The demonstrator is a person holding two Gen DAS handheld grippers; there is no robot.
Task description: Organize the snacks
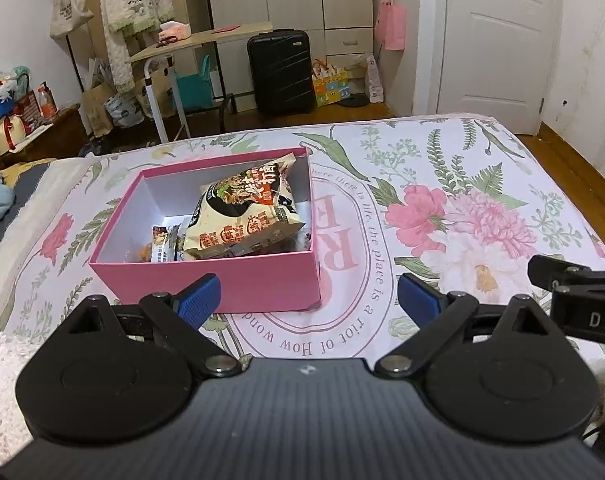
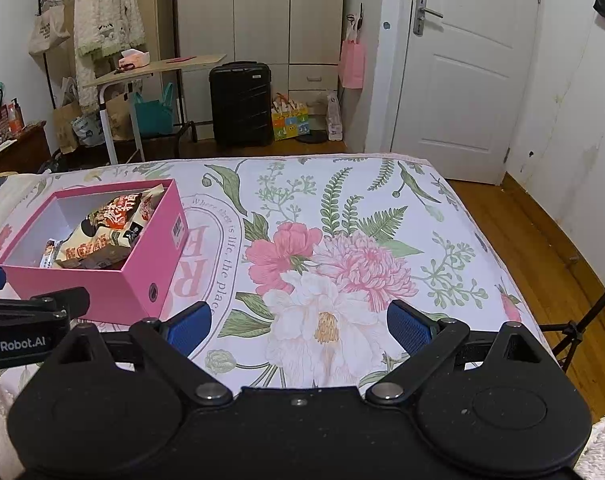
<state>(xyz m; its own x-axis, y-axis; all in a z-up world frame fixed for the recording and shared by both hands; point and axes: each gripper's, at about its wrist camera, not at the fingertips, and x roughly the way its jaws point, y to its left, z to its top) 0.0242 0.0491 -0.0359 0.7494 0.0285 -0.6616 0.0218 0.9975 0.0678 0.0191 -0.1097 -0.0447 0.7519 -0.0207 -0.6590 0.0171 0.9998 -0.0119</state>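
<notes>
A pink box (image 1: 262, 280) (image 2: 142, 276) sits on the floral bedspread (image 1: 442, 184) (image 2: 342, 208). Inside it a large cream noodle packet (image 1: 242, 212) (image 2: 102, 232) leans against the right wall, with smaller snack packets (image 1: 164, 244) (image 2: 48, 254) beside it. My left gripper (image 1: 308, 298) is open just in front of the box's near wall, nothing between its blue pads. My right gripper (image 2: 300, 326) is open too, hovering over the printed flowers to the right of the box. Each gripper shows at the edge of the other's view.
Beyond the bed's far edge stand a black suitcase (image 1: 280, 72) (image 2: 240, 104), a small folding table (image 1: 190, 44), a clothes rack with a white coat (image 2: 106, 20), wardrobes and a white door (image 2: 462, 68). Wooden floor (image 2: 562, 260) runs along the bed's right side.
</notes>
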